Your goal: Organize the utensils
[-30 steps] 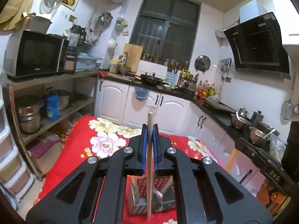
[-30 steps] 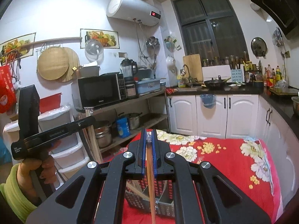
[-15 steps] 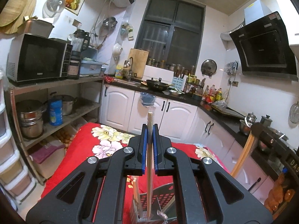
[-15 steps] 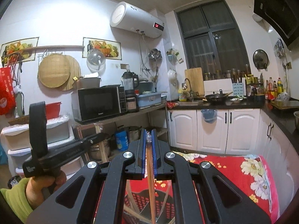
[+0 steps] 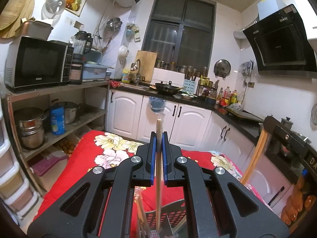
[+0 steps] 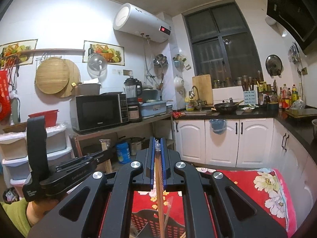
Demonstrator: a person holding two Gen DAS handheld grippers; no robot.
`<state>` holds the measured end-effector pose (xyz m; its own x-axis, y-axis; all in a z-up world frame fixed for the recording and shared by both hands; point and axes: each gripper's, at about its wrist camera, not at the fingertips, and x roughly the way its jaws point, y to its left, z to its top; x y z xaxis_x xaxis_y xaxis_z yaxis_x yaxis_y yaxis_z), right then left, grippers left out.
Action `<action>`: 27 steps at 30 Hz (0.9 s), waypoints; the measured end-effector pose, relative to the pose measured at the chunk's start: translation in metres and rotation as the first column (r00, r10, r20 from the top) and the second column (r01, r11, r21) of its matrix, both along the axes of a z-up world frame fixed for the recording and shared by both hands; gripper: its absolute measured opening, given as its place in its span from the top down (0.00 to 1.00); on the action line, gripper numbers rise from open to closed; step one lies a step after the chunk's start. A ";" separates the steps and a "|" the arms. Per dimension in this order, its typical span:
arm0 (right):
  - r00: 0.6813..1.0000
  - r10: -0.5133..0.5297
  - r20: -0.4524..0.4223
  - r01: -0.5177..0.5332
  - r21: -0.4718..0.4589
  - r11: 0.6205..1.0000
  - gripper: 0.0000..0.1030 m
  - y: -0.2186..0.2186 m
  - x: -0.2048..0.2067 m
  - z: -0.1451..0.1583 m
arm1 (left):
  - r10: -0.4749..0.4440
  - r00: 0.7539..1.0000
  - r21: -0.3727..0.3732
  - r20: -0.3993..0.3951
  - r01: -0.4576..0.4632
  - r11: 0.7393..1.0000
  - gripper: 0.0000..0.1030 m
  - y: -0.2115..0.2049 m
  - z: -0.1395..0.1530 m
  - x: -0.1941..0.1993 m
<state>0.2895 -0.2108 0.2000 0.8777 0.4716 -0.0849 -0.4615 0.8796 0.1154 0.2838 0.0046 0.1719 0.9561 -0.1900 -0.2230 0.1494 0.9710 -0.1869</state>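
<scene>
Left wrist view: the left claw (image 5: 157,138) is clamping an upright chopstick (image 5: 158,170) (wrapped), its lower end reaching into the holder (image 5: 174,216); the right claw (image 6: 157,144) is pinching another chopstick (image 6: 159,188).

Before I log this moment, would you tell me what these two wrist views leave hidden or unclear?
- Left wrist view: the lower end of the chopstick in the left gripper and the inside of the black basket are hidden by the gripper's body and the bottom edge.
- Right wrist view: where the right gripper's chopstick ends is cut off below.
</scene>
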 end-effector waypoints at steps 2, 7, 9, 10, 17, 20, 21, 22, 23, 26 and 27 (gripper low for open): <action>1.000 -0.004 -0.008 0.004 0.005 1.000 0.95 0.000 0.005 -0.005 | 0.000 1.000 0.009 -0.003 0.000 1.000 0.99 -0.003 -0.005 0.003; 0.999 -0.009 -0.032 0.010 0.014 1.000 0.95 0.000 0.014 -0.019 | -0.012 1.000 0.020 -0.018 0.013 1.000 0.99 -0.007 -0.020 0.009; 0.999 -0.010 -0.042 0.010 0.019 1.000 0.95 0.000 0.018 -0.024 | -0.018 1.000 0.021 -0.026 0.019 1.000 0.99 -0.009 -0.025 0.011; 0.999 -0.012 -0.047 0.013 0.022 1.000 0.95 0.000 0.019 -0.027 | -0.020 0.999 0.024 -0.030 0.020 1.000 0.99 -0.009 -0.027 0.013; 0.998 -0.010 -0.060 0.012 0.028 1.000 0.95 0.007 0.027 -0.047 | -0.039 0.998 0.026 -0.057 0.040 0.999 0.99 -0.012 -0.045 0.018; 0.998 -0.011 -0.064 0.013 0.020 1.000 0.95 0.010 0.028 -0.055 | -0.045 0.996 0.025 -0.072 0.047 0.999 0.99 -0.012 -0.051 0.021; 0.998 -0.011 -0.065 0.012 0.017 1.000 0.94 0.011 0.029 -0.057 | -0.047 0.996 0.026 -0.076 0.049 0.998 0.99 -0.012 -0.054 0.021; 0.998 -0.010 -0.066 0.011 0.015 1.000 0.94 0.012 0.029 -0.059 | -0.049 0.996 0.026 -0.079 0.051 0.998 0.99 -0.012 -0.055 0.022; 0.998 -0.011 -0.067 0.012 0.012 1.000 0.94 0.013 0.029 -0.062 | -0.050 0.995 0.027 -0.082 0.053 0.998 0.99 -0.012 -0.057 0.021; 0.997 -0.011 -0.073 0.011 0.006 1.000 0.94 0.015 0.030 -0.068 | -0.054 0.994 0.028 -0.091 0.057 0.998 0.99 -0.012 -0.062 0.022; 0.997 -0.011 -0.077 0.011 0.005 1.000 0.94 0.015 0.030 -0.069 | -0.055 0.994 0.028 -0.096 0.058 0.998 0.99 -0.012 -0.064 0.022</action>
<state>0.3194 -0.1954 0.1306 0.8739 0.4625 -0.1497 -0.4413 0.8839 0.1549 0.3062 -0.0075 0.1082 0.9183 -0.2352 -0.3185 0.1875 0.9668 -0.1734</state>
